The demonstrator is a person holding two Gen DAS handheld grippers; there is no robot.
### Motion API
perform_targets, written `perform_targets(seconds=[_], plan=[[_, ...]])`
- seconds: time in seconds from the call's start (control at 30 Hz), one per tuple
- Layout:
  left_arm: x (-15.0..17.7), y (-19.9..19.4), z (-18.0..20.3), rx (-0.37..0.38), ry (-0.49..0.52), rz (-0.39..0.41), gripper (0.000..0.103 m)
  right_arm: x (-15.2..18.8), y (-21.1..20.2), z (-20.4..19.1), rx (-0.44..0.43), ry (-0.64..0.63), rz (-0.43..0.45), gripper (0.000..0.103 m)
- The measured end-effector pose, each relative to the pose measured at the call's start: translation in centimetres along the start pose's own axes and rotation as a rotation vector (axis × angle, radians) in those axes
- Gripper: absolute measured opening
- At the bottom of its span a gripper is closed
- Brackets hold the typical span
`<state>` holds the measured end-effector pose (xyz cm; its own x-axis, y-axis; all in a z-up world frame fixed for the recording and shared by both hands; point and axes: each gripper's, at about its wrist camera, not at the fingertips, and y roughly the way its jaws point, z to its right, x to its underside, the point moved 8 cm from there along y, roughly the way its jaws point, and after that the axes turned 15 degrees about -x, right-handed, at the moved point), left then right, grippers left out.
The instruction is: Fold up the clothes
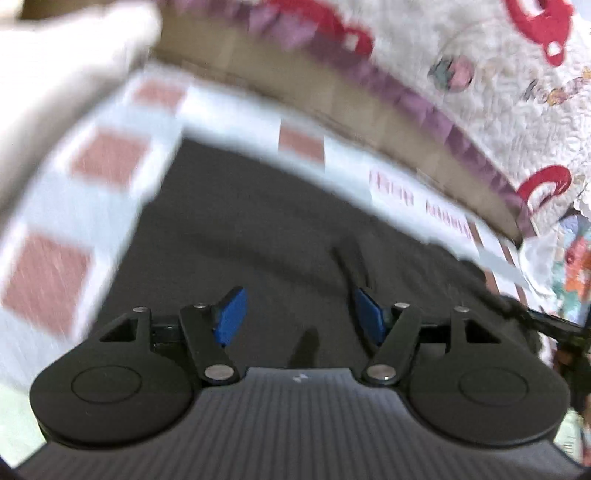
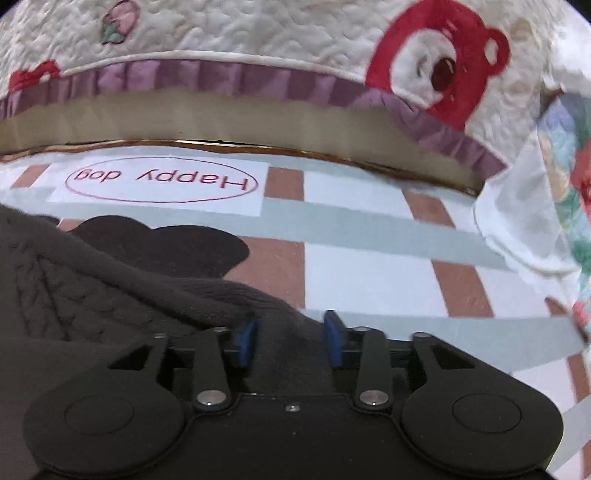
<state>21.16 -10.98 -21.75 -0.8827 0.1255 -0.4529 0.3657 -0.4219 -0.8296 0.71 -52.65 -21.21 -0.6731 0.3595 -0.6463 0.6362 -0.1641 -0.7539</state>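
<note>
A dark grey knitted garment (image 1: 236,236) lies spread on the checked mat (image 1: 48,284); this left wrist view is blurred. My left gripper (image 1: 300,314) hangs open over the garment with its blue pads (image 1: 231,314) wide apart and nothing between them. In the right wrist view the garment (image 2: 110,295) fills the left side, with a cable pattern and a folded edge. That edge runs in between the blue pads (image 2: 334,341) of my right gripper (image 2: 291,339). The jaws stand partly apart around the cloth, and I see no clear pinch.
The mat (image 2: 369,273) has pink, white and grey-green squares and a "Happy dog" label (image 2: 160,181). Behind it a quilted cream cover (image 2: 258,33) with red bears and a purple frill hangs over a brown edge (image 2: 221,118). A floral cloth (image 2: 569,206) lies at the right.
</note>
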Motion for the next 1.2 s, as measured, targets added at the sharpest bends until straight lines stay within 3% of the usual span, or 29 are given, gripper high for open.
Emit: perform_targets(seconds=[0.13, 0.2, 0.37, 0.43, 0.53, 0.63, 0.83, 0.93, 1.03, 1.07, 1.1, 1.13, 1.2], plan=[[1.9, 0.8, 0.5, 0.104, -0.048, -0.122, 0.065, 0.7, -0.1, 0.3, -0.033, 0.076, 0.025, 0.059], [2.4, 0.9, 1.2, 0.11, -0.008, -0.141, 0.064, 1.0, 0.4, 0.6, -0.109, 0.144, 0.013, 0.064], [4.3, 1.0, 2.4, 0.125, 0.054, -0.206, 0.065, 1.1, -0.9, 1.2, -0.171, 0.293, 0.071, 0.066], [4.9, 1.0, 2.5, 0.152, 0.032, -0.237, 0.068, 1.2, -1.1, 1.0, -0.154, 0.289, 0.053, 0.066], [5.4, 0.7, 2.2, 0.142, 0.006, -0.247, 0.074, 1.5, -1.2, 0.5, -0.126, 0.238, 0.012, 0.067], [5.8, 0.3, 1.9, 0.132, -0.015, -0.248, 0.074, 2.1, -1.7, -0.4, -0.106, 0.2, -0.027, 0.067], [6.3, -0.7, 1.8, 0.183, -0.057, -0.275, 0.08, 2.2, -2.3, -1.8, -0.172, 0.144, -0.015, 0.069], [6.7, -0.3, 1.6, 0.225, -0.155, -0.327, 0.089, 2.3, -1.9, -1.7, -0.171, 0.145, -0.036, 0.07], [7.1, 0.3, 1.3, 0.239, -0.264, -0.367, 0.088, 3.0, -1.1, -1.5, -0.162, 0.157, -0.05, 0.071], [7.1, 0.2, 1.6, 0.262, -0.263, -0.362, 0.078, 3.1, -0.9, -1.5, -0.157, 0.167, -0.04, 0.072], [6.8, -0.2, 1.9, 0.271, -0.253, -0.331, 0.057, 3.3, -0.8, -1.5, -0.152, 0.178, -0.027, 0.073], [6.5, -0.6, 2.2, 0.271, -0.243, -0.288, 0.006, 3.3, -0.8, -1.5, -0.146, 0.193, -0.015, 0.075], [5.1, -2.0, 2.6, 0.284, -0.235, -0.177, 0.007, 3.2, -0.9, -1.4, -0.154, 0.268, 0.016, 0.077]])
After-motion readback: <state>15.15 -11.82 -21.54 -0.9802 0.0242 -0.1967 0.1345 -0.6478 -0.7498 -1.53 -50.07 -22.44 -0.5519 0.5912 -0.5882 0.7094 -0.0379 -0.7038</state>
